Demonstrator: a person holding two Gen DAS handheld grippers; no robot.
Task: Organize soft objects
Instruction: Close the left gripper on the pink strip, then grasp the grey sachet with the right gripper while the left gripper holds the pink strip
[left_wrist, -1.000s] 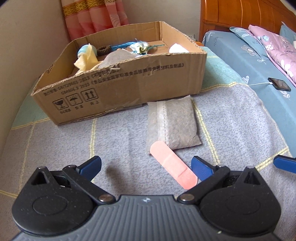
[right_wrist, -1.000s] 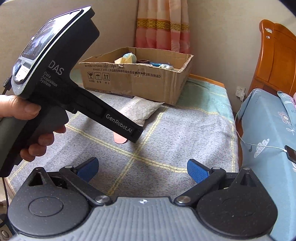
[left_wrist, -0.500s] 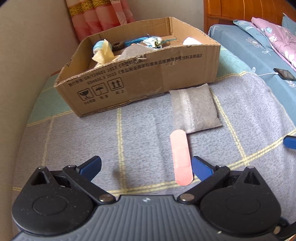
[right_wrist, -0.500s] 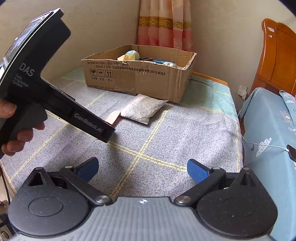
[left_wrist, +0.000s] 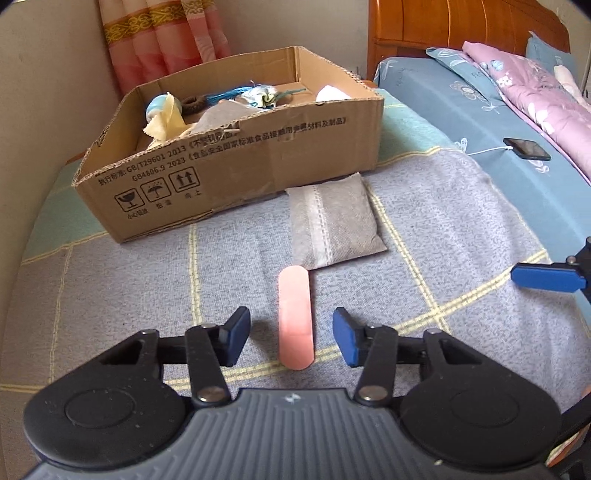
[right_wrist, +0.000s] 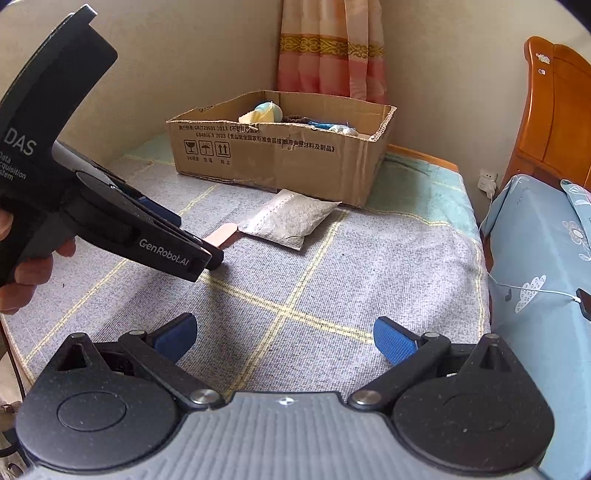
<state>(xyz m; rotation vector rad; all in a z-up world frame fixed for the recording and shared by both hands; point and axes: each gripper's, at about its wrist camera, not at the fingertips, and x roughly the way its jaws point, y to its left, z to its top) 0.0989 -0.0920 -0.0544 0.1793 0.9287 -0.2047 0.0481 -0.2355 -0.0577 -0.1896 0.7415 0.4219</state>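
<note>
A pink sticking plaster (left_wrist: 295, 317) lies flat on the grey checked blanket, lengthwise between the blue pads of my left gripper (left_wrist: 291, 332). Its jaws are closing, and a gap still shows on each side of the plaster. Just beyond lies a grey fabric pouch (left_wrist: 330, 221), against the front of an open cardboard box (left_wrist: 236, 162) holding several soft items. In the right wrist view my right gripper (right_wrist: 284, 338) stands open over bare blanket with nothing between its fingers. There the left gripper (right_wrist: 207, 254), held by a hand, points down at the plaster (right_wrist: 221, 233).
A phone (left_wrist: 526, 147) on a white cable lies on the blue bed cover to the right, beside a purple quilt (left_wrist: 535, 92). A wooden headboard (right_wrist: 554, 122) and a striped curtain (right_wrist: 328, 51) stand behind. A wall runs along the left.
The left gripper has shifted so the plaster lies centred between its fingers, and its jaws have narrowed from wide open. The right gripper has not moved.
</note>
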